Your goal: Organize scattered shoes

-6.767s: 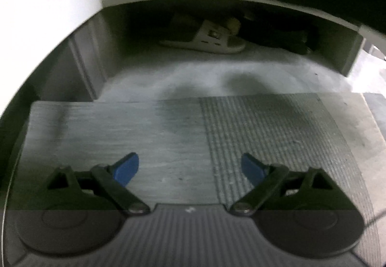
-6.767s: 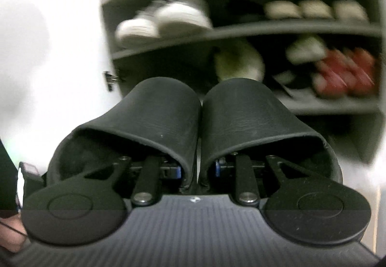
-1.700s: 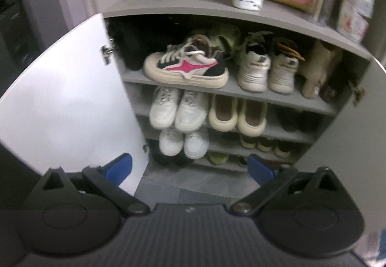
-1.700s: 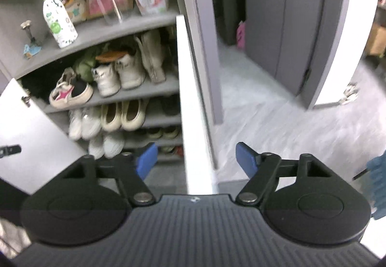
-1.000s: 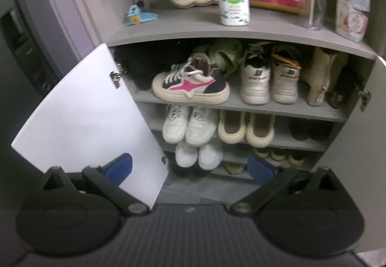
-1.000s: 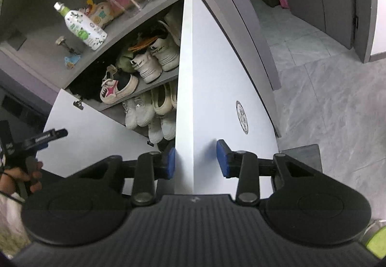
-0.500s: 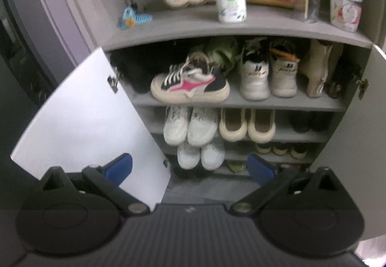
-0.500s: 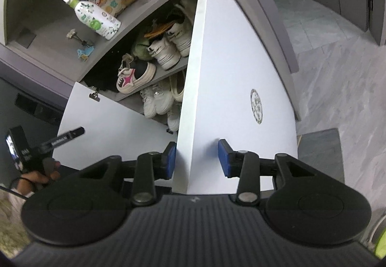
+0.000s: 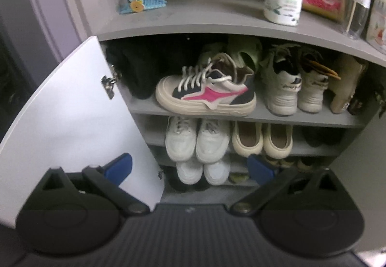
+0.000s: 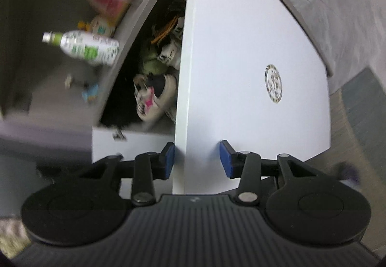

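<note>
Left wrist view: my left gripper (image 9: 189,166) hangs spread and empty before the grey shoe cabinet (image 9: 217,25); the pink-striped cream lace-up sneaker (image 9: 205,94), likely light and soft, suits a collar grip.

Right wrist view: my right gripper (image 10: 197,159), spread, straddles the stiff white cabinet door (image 10: 241,86) edge.

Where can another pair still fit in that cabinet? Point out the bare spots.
Bare patches: second shelf left of the white sneakers, and its dark right end past the cream slip-ons. The top shelf is crowded from the pink-striped sneaker rightward.
</note>
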Motion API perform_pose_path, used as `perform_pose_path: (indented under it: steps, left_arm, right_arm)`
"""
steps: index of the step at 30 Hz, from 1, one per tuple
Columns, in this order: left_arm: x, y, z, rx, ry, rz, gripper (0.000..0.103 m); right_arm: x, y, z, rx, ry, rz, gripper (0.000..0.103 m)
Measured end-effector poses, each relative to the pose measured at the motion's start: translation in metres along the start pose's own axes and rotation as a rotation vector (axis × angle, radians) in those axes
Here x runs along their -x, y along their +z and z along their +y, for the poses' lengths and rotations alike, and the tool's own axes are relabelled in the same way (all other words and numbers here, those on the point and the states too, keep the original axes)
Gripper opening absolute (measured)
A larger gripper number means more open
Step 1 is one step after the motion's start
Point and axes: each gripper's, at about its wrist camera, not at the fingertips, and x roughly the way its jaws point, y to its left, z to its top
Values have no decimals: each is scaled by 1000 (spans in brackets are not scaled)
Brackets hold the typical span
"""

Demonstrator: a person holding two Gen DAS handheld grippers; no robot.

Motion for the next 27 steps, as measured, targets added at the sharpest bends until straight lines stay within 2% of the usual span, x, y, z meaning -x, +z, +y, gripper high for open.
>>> perform_pose_path:
  steps: [3,6,8,11,18,23,27]
  left_arm:
    - [-12,11,23,-47,-41,7,103]
    - [-24,12,28,-93,-68,21,103]
    - [-28,12,36,-93,-70,28,103]
    - [-32,13,48,-71,-64,36,103]
    - [-38,27,67,-48,-3,19,103]
    - [-46,43,81,-18,44,4,103]
    - [-59,61,88,38,63,45,103]
  right_arm:
    - [-36,-11,14,-95,57,-68,46]
    - [-72,-20,26,-177,123,-145,46]
    - [-97,-24,37,-223,160,-210,46]
    - [-126,-18,51,-253,183,-262,46]
    - [-175,11,70,-309,221,-309,51]
    - [-195,25,76,-355,257,-328,51]
    - [-206,36,74,-383,297,-318,51]
